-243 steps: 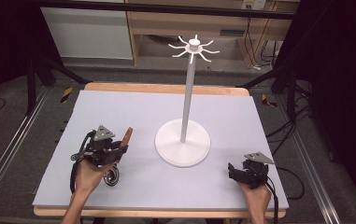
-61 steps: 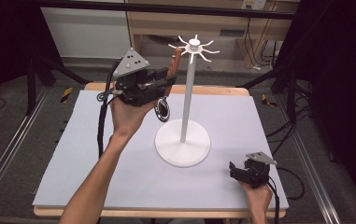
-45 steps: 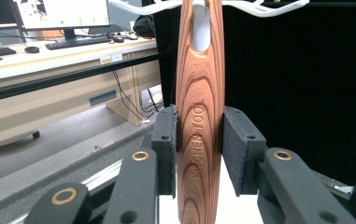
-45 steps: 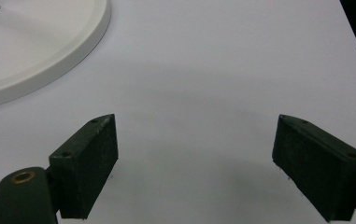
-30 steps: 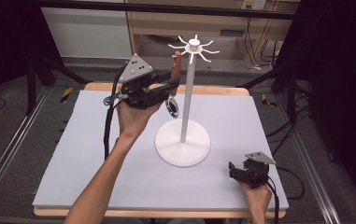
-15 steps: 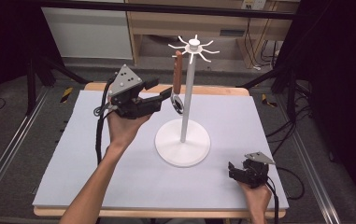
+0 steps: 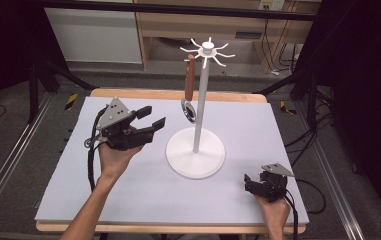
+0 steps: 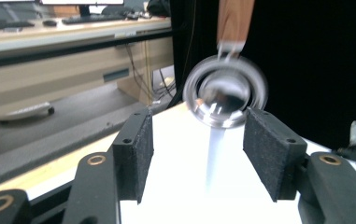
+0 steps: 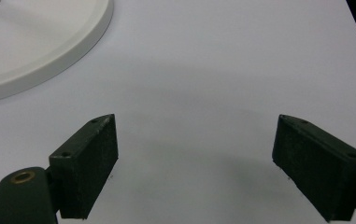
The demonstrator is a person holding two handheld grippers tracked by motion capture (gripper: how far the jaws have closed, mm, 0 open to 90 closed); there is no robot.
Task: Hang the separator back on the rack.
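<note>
A metal ladle with a brown wooden handle (image 7: 190, 80) hangs from a hook of the white stand (image 7: 196, 150); its shiny bowl (image 8: 225, 95) dangles free beyond my left jaws. My left gripper (image 7: 152, 120) is to the left of the stand, lower than the ladle. Its jaws have just been opening and hold nothing. My right gripper (image 7: 249, 182) rests on the white mat at the front right, its jaws wide apart over bare mat (image 9: 194, 154).
The stand's round base (image 9: 35, 42) lies close to the right gripper's far left. A white mat (image 7: 78, 170) covers the wooden table. Shelving and cables stand behind the table's far edge.
The left gripper let go of the ladle, which now hangs on the stand. The hand drew back to the left and down, jaws opened. The right gripper stayed put.
</note>
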